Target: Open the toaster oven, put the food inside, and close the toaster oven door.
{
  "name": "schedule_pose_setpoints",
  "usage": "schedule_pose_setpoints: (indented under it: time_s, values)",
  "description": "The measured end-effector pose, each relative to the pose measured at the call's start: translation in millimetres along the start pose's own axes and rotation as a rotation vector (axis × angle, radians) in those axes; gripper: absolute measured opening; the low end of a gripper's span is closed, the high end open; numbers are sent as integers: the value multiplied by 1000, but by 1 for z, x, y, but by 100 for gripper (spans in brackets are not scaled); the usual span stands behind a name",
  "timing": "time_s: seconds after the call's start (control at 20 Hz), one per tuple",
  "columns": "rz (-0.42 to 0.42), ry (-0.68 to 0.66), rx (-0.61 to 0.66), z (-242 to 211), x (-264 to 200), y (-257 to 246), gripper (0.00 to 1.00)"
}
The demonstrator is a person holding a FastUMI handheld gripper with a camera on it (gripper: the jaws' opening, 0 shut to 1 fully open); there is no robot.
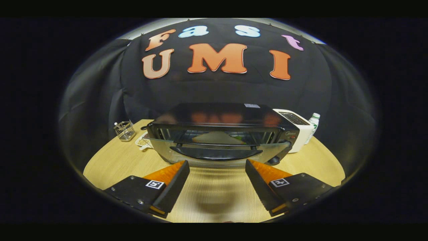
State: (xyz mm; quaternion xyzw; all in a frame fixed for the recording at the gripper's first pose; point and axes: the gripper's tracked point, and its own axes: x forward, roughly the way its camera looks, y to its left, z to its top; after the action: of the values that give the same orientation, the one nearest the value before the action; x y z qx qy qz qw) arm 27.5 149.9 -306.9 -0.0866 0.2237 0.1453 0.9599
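A black toaster oven (220,115) stands on the wooden table (113,160), just ahead of my fingers. Its glass door (187,152) leans outward, partly ajar, and the curved black handle (217,154) faces me. Behind the glass, a tan triangular piece of food (217,137) lies on the rack, with a bit of green beside it. My gripper (217,164) is open. Its orange-and-black fingers (174,177) sit wide apart just short of the door's lower edge, one to each side of the handle. Nothing is between them. Whether they touch the door I cannot tell.
A small wire basket (124,130) stands at the oven's left, with a patterned item (143,142) beside the oven's left corner. At the oven's right are a white toaster (299,129) and a white bottle (313,122). Black cloth walls close in behind.
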Motion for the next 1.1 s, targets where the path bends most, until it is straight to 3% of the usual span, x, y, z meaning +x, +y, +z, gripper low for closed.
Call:
schedule_pose_setpoints:
  time_s: [0.4, 0.85, 1.1]
  values:
    - [-12, -12, 2, 30, -28, -21, 99]
    - [-50, -219, 32, 154, -89, -82, 99]
    - [-97, -300, 20, 199, -124, -104, 99]
